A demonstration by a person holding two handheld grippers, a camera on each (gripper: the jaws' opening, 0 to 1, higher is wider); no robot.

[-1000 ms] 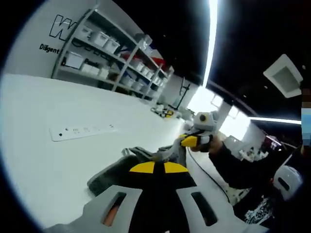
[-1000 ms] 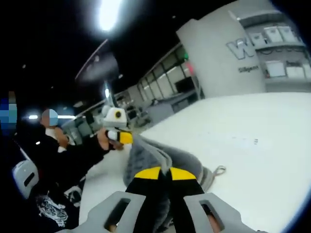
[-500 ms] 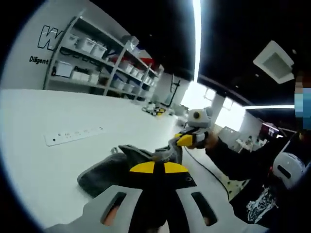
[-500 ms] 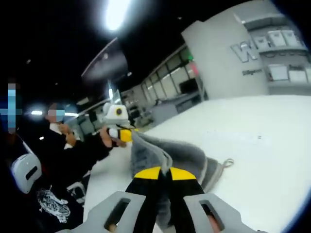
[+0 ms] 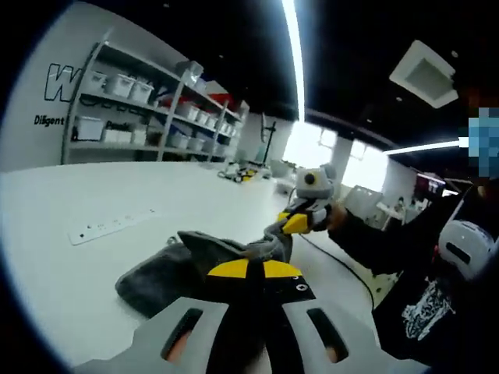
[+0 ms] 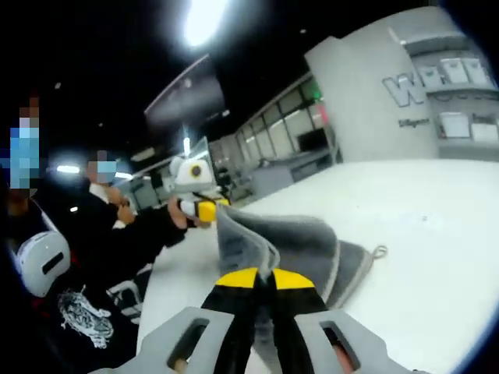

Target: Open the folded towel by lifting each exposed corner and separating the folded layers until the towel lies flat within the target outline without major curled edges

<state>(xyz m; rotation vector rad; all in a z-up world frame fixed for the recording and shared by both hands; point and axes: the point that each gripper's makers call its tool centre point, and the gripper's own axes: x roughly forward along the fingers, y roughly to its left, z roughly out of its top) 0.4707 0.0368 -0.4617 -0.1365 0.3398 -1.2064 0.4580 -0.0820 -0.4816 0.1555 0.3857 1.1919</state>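
Grey towel [image 5: 175, 269] hangs between two grippers above white table [image 5: 70, 273], lower folds resting on it. Left gripper [image 5: 255, 269] pinched shut on near edge; right gripper [image 6: 261, 274] clamped on opposite edge. Raised edge runs gripper to gripper, slack. Fabric thick, bunched, layers folded; hanging loop [image 6: 379, 252] at corner
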